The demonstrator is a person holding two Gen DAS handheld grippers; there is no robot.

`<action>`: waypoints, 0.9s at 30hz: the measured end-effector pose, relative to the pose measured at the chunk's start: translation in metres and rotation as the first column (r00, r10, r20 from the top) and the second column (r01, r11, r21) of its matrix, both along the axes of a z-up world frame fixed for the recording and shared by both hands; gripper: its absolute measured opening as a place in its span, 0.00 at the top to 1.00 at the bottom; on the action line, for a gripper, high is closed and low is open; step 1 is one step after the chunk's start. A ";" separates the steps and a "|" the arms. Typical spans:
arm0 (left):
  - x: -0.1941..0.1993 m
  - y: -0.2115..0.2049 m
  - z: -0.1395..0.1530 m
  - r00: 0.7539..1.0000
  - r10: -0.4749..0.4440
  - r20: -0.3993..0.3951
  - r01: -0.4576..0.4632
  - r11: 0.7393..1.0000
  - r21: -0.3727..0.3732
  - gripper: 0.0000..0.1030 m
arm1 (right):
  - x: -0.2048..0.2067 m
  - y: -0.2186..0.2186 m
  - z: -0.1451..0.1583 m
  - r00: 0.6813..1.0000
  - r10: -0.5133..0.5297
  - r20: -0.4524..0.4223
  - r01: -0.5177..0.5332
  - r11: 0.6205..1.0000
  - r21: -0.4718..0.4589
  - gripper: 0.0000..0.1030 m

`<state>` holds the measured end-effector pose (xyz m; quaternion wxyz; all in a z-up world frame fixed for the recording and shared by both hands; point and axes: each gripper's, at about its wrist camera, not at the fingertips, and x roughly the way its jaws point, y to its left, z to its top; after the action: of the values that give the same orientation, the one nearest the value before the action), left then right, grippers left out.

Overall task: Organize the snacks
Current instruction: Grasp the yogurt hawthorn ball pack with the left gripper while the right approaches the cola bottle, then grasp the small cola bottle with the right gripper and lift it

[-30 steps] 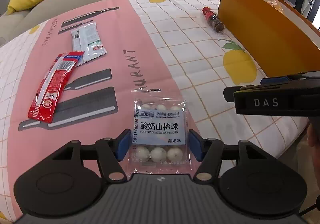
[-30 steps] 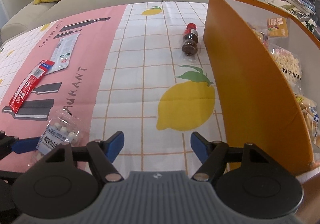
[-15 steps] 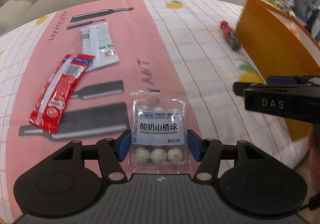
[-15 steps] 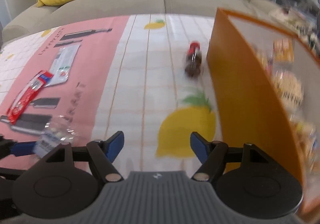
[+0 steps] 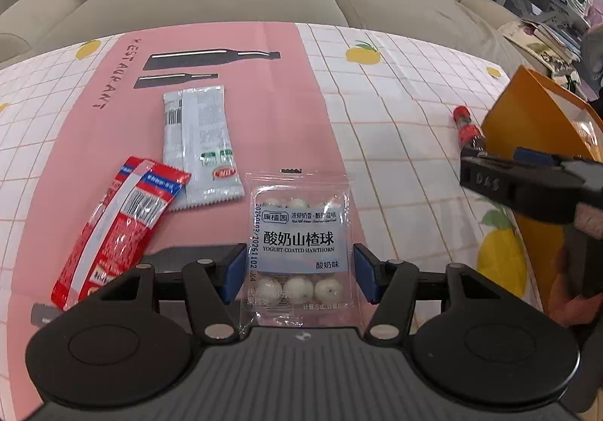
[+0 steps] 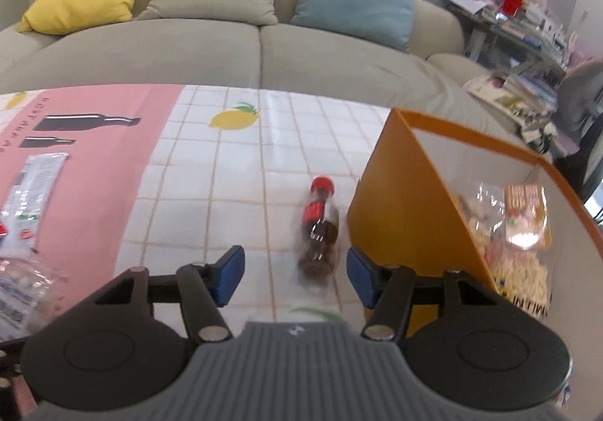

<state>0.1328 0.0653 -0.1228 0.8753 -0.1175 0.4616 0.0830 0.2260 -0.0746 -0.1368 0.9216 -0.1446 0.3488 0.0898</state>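
The snack bag (image 5: 297,251) is clamped by the left gripper (image 5: 297,272), while the right gripper (image 6: 295,276), just narrowed, is spread around the bottle (image 6: 318,232), untouched

Left gripper (image 5: 297,272): low centre of frame, angled downward, jaws clamped on a clear packet. Right gripper (image 6: 296,272): low centre, angled downward, jaws apart, just been closing, gripping nothing. Hand (image 5: 573,308) at right edge.
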 end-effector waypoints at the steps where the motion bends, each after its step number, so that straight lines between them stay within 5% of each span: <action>1: 0.003 0.001 0.000 1.000 0.002 0.000 -0.002 1.000 -0.002 0.35 | 0.003 0.003 -0.003 1.000 -0.007 0.010 0.007 1.000 -0.018 0.45; 12: 0.020 0.004 -0.006 1.000 0.005 -0.014 -0.005 1.000 -0.022 0.35 | 0.035 0.013 -0.027 0.995 -0.095 0.023 0.096 0.993 -0.073 0.63; 27: 0.019 -0.001 -0.003 1.000 0.002 -0.025 -0.002 1.000 -0.027 0.35 | 0.041 -0.001 -0.034 0.991 -0.124 -0.058 0.126 0.991 0.043 0.74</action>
<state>0.1522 0.0646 -0.1263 0.8676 -0.1288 0.4737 0.0791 0.2670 -0.0754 -0.1710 0.9185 -0.0982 0.3804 0.0441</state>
